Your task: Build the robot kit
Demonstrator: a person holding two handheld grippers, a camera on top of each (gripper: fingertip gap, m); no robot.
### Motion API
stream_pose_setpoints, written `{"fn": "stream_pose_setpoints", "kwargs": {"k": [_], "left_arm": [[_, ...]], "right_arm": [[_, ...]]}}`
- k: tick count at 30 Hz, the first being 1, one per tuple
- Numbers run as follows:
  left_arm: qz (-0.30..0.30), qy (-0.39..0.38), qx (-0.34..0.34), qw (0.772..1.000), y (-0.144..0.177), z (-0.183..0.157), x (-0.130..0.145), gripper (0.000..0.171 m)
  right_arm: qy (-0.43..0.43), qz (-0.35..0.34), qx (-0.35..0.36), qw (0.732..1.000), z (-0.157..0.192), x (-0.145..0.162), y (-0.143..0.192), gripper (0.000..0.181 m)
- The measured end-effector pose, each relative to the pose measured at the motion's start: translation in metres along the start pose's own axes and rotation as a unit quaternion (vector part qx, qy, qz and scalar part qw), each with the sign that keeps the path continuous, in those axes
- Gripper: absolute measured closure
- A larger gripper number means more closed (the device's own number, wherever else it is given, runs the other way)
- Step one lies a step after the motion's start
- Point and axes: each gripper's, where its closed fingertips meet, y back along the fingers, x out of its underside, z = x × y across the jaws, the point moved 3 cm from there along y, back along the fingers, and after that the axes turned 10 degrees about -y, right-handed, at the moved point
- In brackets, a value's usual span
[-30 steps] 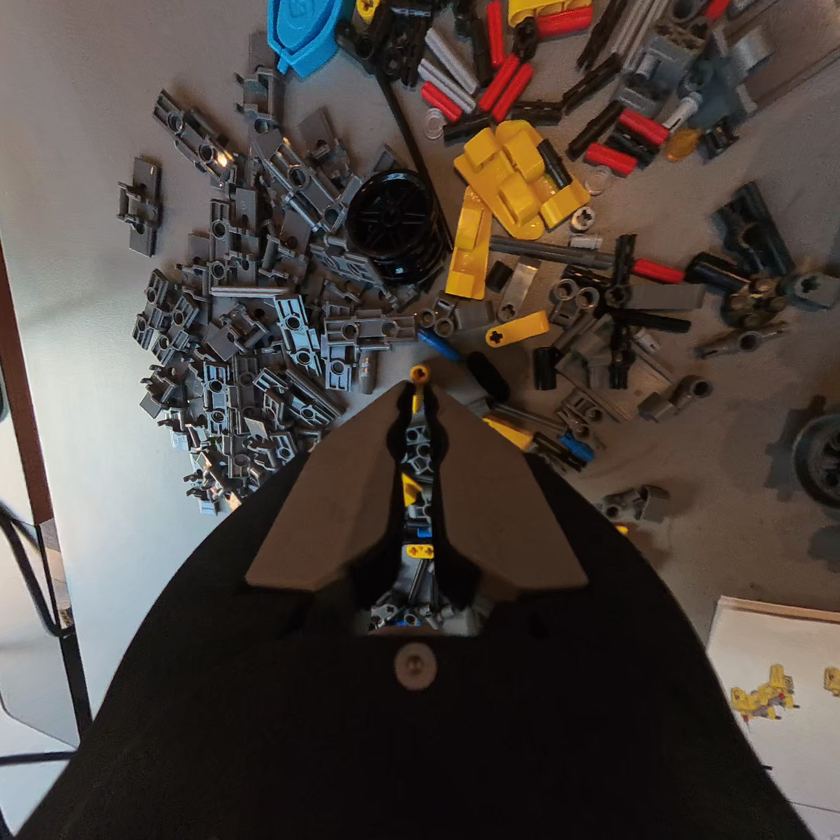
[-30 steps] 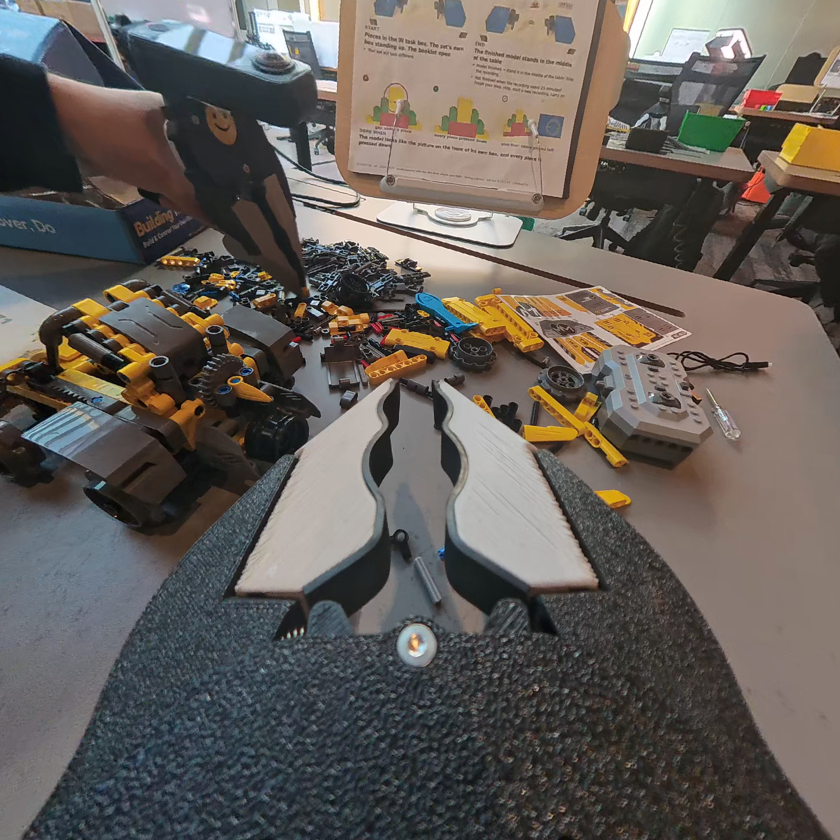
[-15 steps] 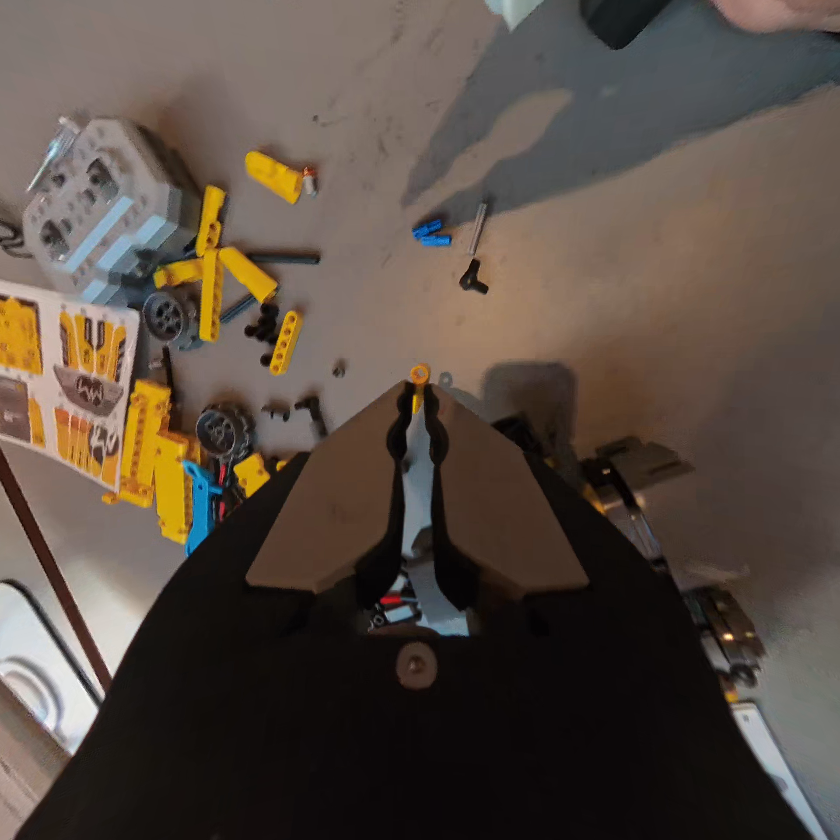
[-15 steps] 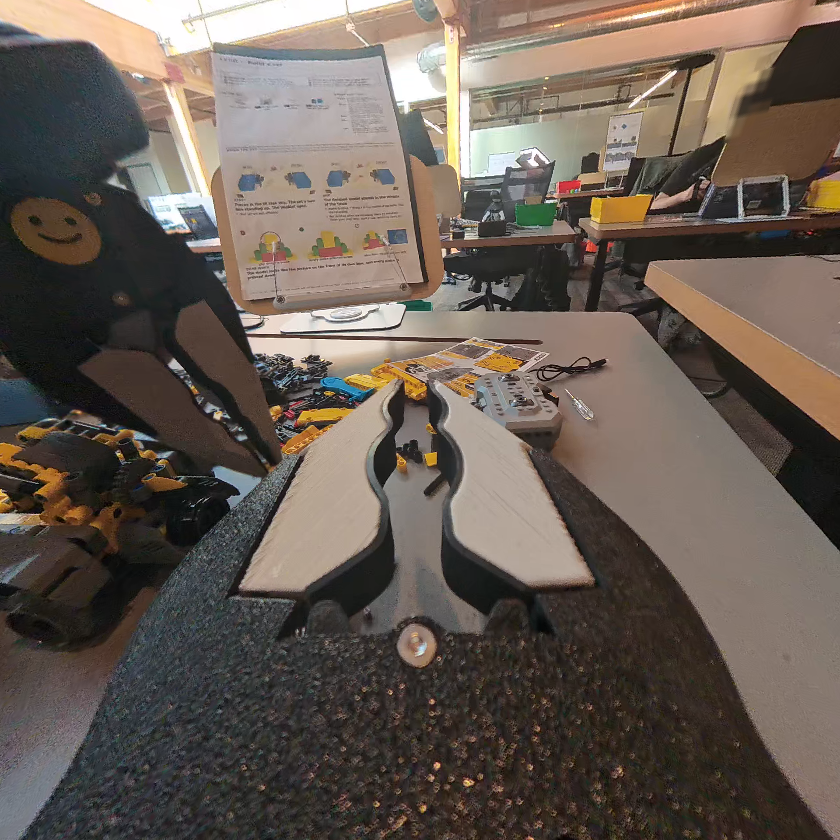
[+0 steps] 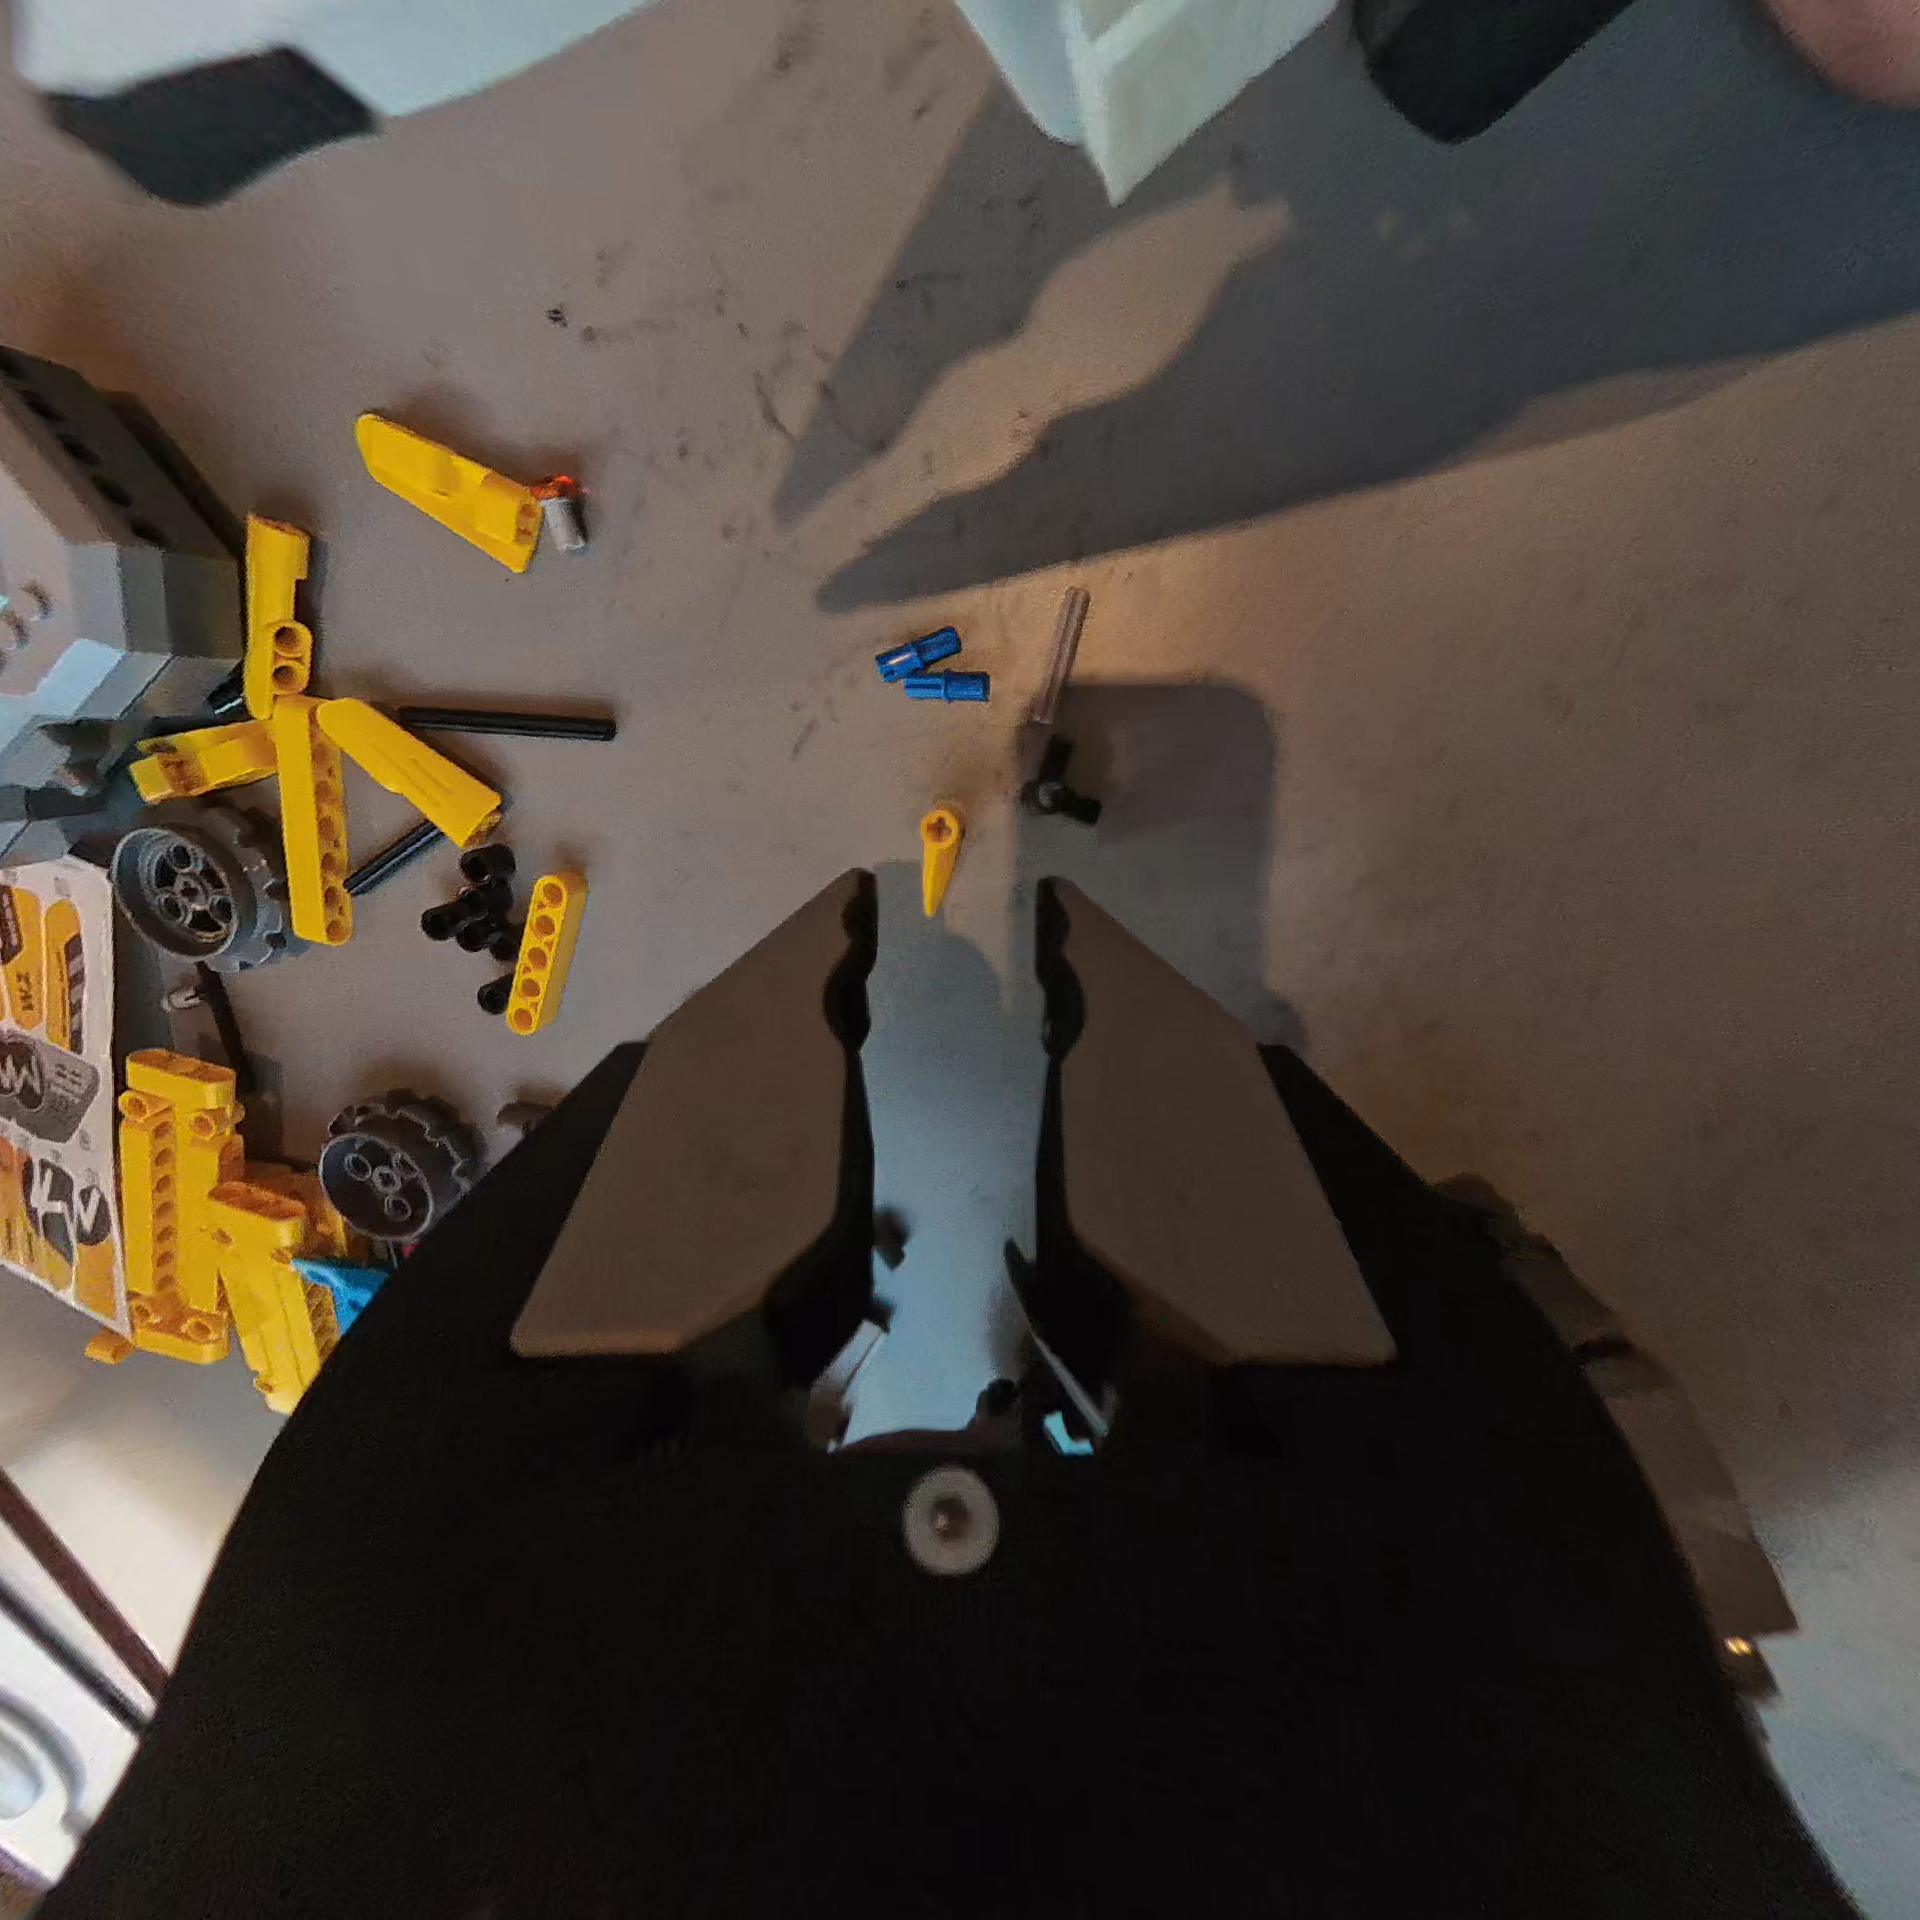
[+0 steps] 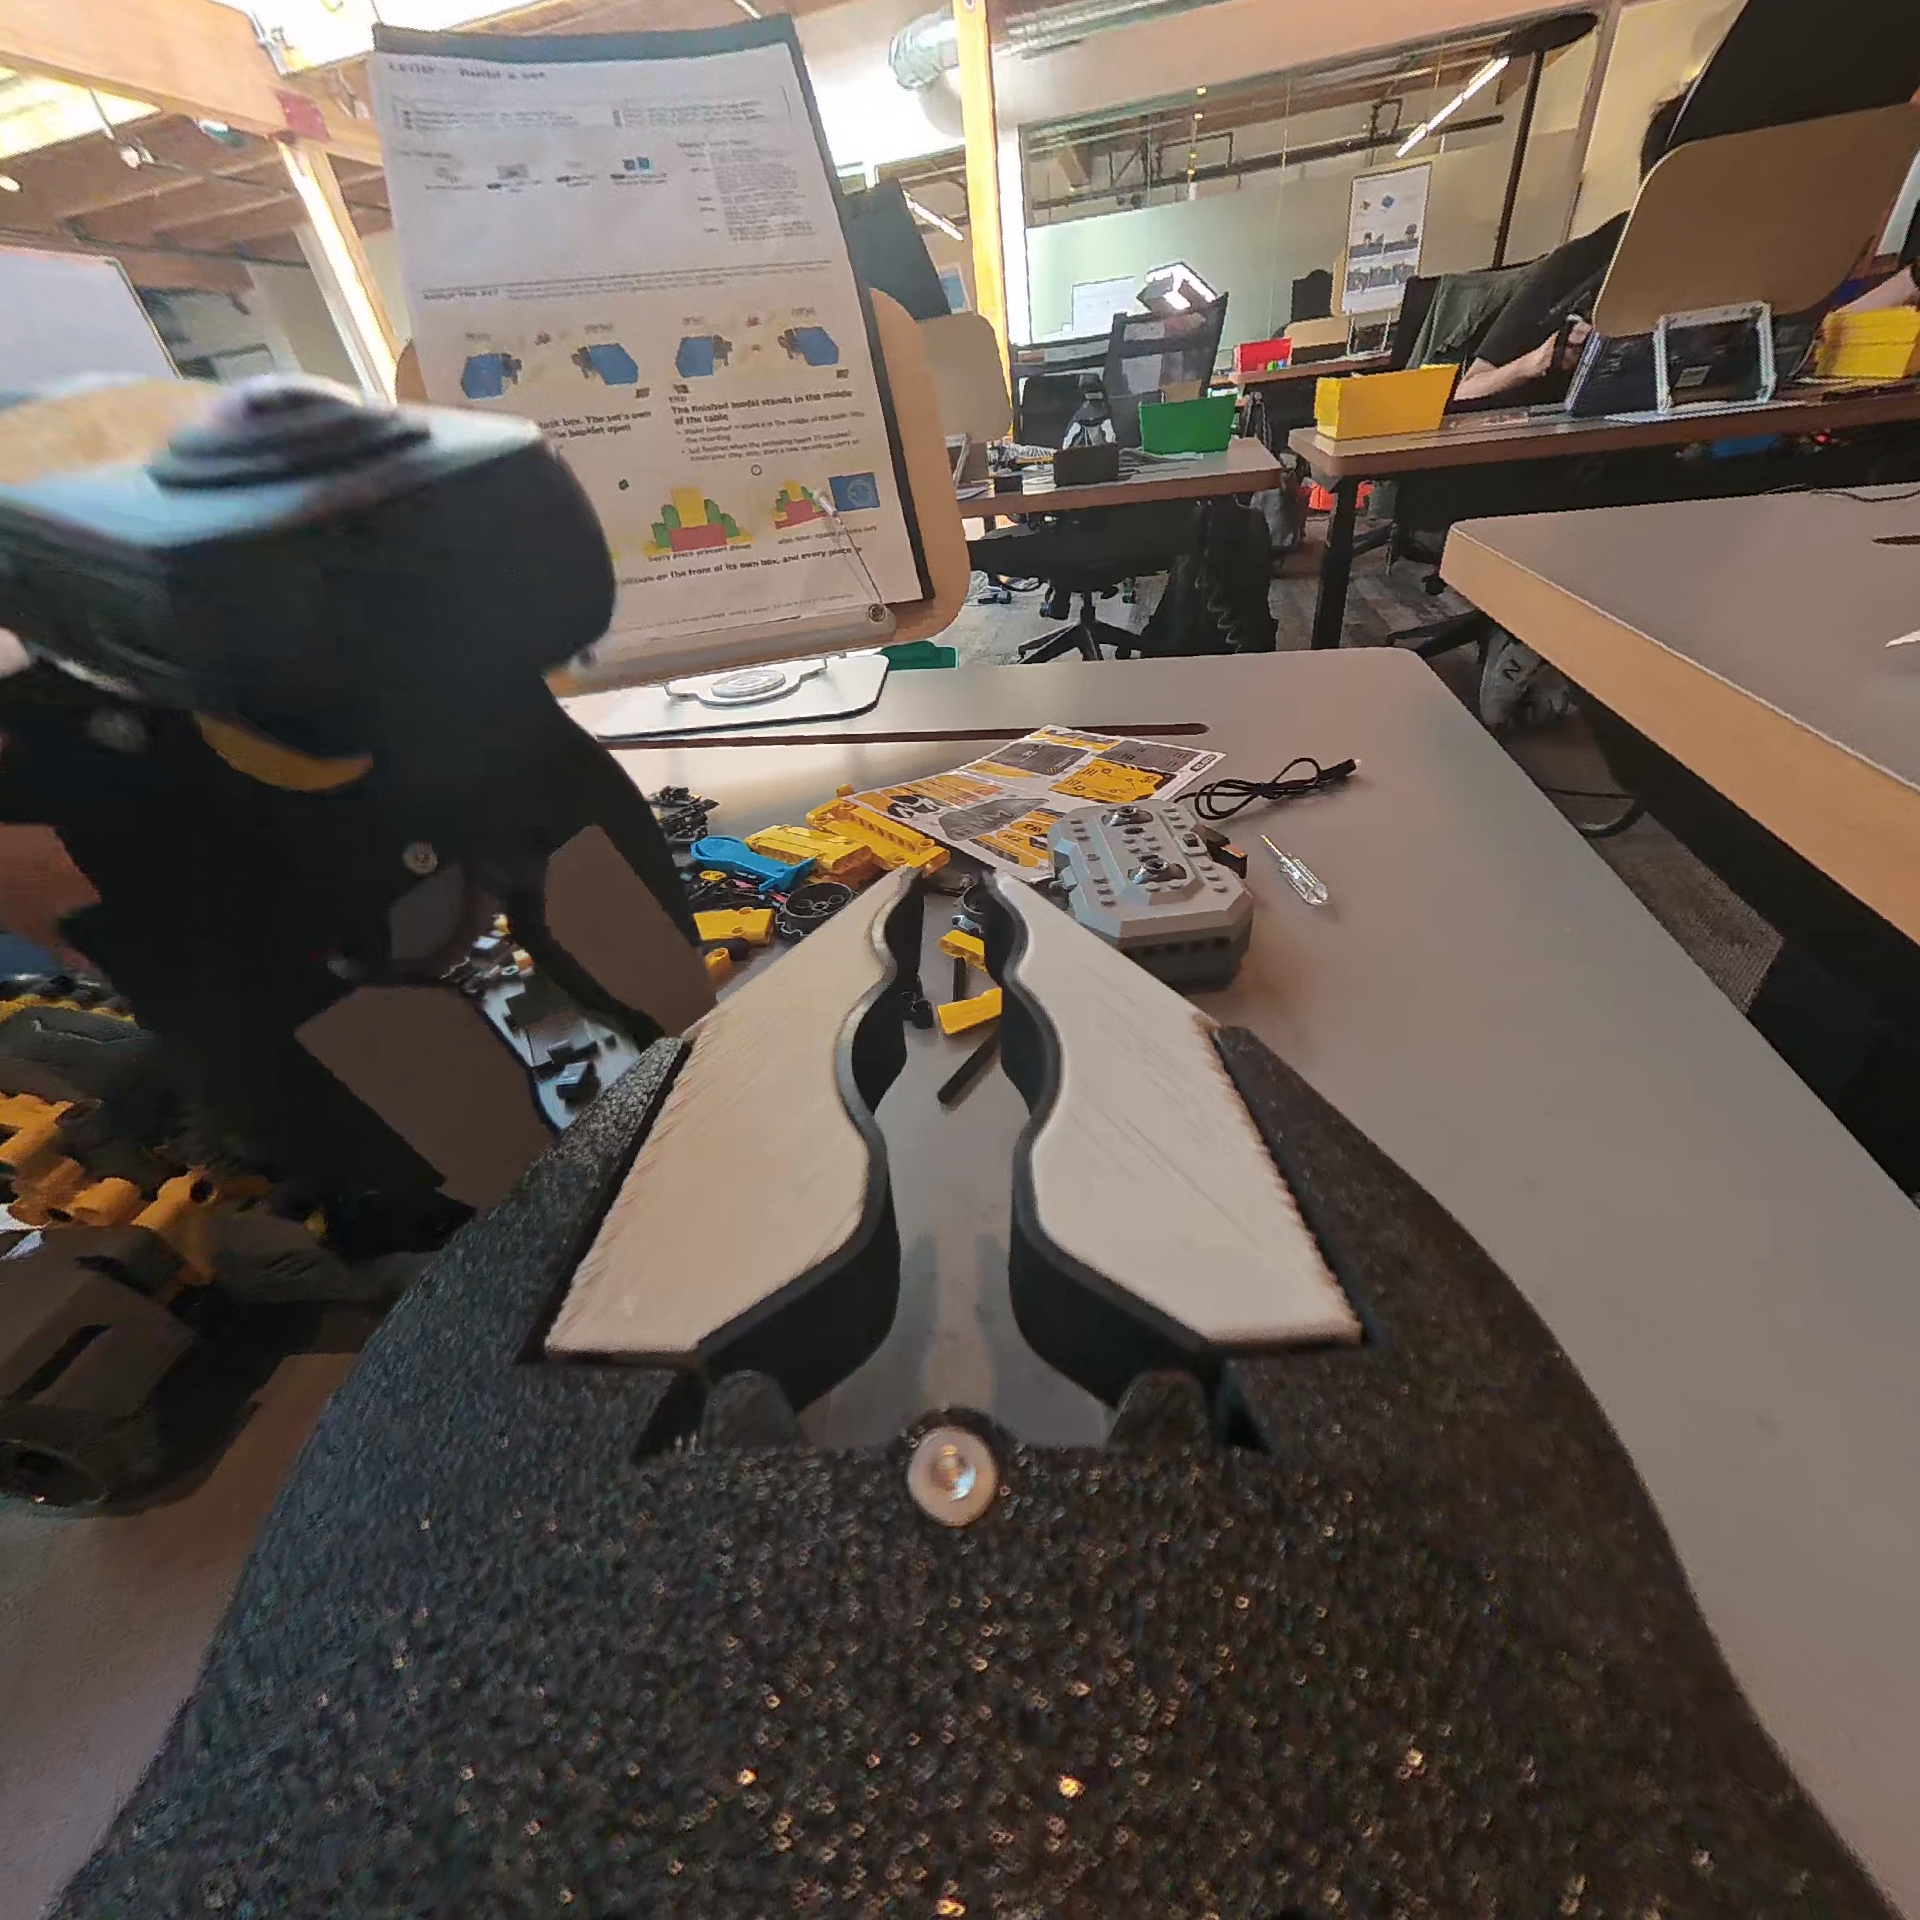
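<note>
My left gripper [image 5: 954, 888] is open and empty, pointing down at the grey table [image 5: 1455, 831]. A small yellow pointed piece [image 5: 940, 857] lies on the table just ahead of its fingertips. Two blue pins [image 5: 930, 670], a grey axle [image 5: 1062, 655] and a small black connector [image 5: 1058, 790] lie a little beyond it. My right gripper [image 6: 956, 888] is slightly open and empty above the table. In the right wrist view one finger [image 6: 613, 935] of the left gripper shows at the left, over the parts.
Yellow beams [image 5: 301, 810], wheels [image 5: 197, 888], a sticker sheet [image 5: 52, 1091] and a grey battery box [image 6: 1153, 894] lie on the table. A yellow and black vehicle model [image 6: 94, 1226] stands at left. A screwdriver [image 6: 1294, 873], a cable [image 6: 1268, 779] and an instruction sheet on a stand [image 6: 644, 364] are farther back. The grey axle [image 5: 1062, 655] is about 4 cm from my left fingertips and 12 cm from my right.
My left gripper moved from the parts pile to a barer part of the table, shut on the yellow pointed piece. It has now opened and the piece lies on the table.
</note>
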Motion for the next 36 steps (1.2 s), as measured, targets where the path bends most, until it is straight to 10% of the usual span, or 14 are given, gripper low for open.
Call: {"fn": "stream_pose_setpoints", "kwargs": {"k": [7,13,22,36], "left_arm": [[-0.146,0.138,-0.17,0.965,0.104,0.022,0.008,0.144],[-0.217,0.359,-0.3,0.857,0.179,0.022,0.116,0.147],[-0.18,0.492,-0.245,0.816,0.112,-0.01,0.237,0.14],[-0.153,0.559,-0.318,0.75,0.092,-0.016,0.3,0.146]], "right_arm": [[0.007,0.02,-0.015,1.0,0.005,0.005,-0.005,0.17],[0.058,0.043,0.002,0.997,0.014,0.013,-0.009,0.169],[0.097,0.083,0.02,0.992,0.016,0.024,-0.018,0.168],[0.123,0.093,0.041,0.987,0.014,0.027,-0.02,0.168]]}}
